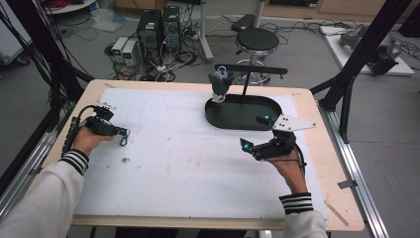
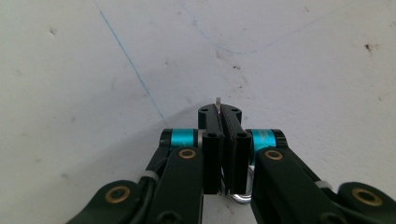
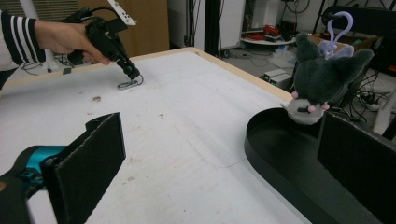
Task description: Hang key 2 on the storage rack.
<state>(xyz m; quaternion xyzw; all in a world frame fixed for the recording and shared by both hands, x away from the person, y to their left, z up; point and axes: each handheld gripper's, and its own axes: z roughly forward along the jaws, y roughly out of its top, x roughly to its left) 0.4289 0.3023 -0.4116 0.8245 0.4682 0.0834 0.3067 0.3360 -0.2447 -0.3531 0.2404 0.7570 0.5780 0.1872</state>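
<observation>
Left tool [image 2: 223, 122] pinches the small metal clip [image 2: 217, 101] flat on the worktop [image 1: 188, 148]; right tool [image 3: 219, 163] stands wide, empty. Clip judged light, stiff, slippery: grip across its flat sides

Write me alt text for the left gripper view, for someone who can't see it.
The left gripper points down at a white table cover, its two black fingers shut on a thin silver metal clip that pokes out above their tips. Faint blue pen lines cross the cover.
</observation>
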